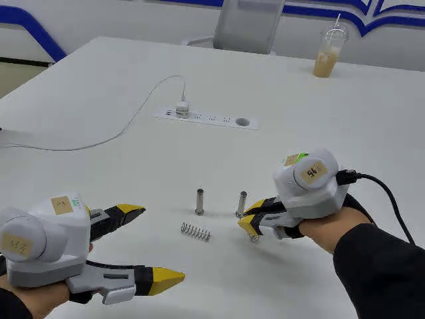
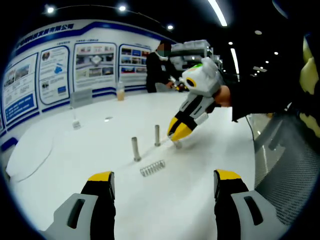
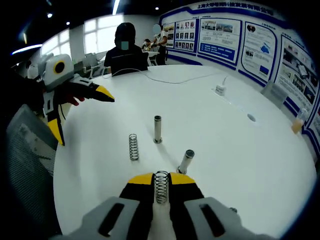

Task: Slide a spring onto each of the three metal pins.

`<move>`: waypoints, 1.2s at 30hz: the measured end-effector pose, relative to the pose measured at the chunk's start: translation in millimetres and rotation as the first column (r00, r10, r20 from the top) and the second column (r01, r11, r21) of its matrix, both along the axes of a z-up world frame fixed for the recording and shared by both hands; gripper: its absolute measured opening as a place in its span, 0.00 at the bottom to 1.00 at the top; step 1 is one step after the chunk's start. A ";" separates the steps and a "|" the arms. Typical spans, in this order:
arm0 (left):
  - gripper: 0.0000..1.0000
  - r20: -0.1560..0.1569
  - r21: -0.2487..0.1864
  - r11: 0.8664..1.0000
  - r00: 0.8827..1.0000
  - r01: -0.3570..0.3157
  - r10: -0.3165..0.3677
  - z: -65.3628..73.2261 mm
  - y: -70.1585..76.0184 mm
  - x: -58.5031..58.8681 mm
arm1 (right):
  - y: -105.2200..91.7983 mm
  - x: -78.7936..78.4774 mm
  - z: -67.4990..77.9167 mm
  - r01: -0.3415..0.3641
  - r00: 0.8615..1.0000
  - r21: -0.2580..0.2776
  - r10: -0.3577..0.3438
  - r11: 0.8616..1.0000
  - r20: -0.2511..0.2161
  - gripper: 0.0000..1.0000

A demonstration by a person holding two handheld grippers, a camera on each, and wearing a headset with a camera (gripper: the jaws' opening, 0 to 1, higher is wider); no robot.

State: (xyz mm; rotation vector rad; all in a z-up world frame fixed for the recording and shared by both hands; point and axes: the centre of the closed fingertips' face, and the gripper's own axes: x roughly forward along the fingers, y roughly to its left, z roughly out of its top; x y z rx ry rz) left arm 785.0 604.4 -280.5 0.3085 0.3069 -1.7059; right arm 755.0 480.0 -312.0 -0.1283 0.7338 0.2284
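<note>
The right gripper (image 1: pixel 248 223) carries a tan sticker (image 1: pixel 312 171) reading roughly 15; wall posters (image 2: pixel 95 62) are too blurred.

A spring (image 1: pixel 195 231) lies on the table (image 1: pixel 133 100) before the left pin (image 1: pixel 200 201).

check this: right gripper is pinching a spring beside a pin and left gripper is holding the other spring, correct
No. The left gripper is open and holds nothing; the other spring lies on the table, as the left gripper view shows. The right gripper does pinch a spring beside a pin.
</note>
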 end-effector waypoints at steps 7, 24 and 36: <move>0.83 0.000 0.000 1.000 1.000 0.002 -0.002 -0.3 -1.0 -0.7 | -2.4 -2.8 4.5 0.018 1.000 0.010 -0.019 1.000 0.021 0.12; 0.83 0.003 -0.003 1.000 1.000 0.002 -0.002 1.4 -1.3 -0.5 | -4.0 4.2 43.3 0.052 0.987 0.059 -0.060 0.997 0.146 0.12; 0.83 0.004 -0.005 1.000 1.000 0.001 -0.001 2.4 -0.6 -0.3 | -6.4 14.3 68.6 0.055 0.970 0.062 -0.068 0.997 0.234 0.12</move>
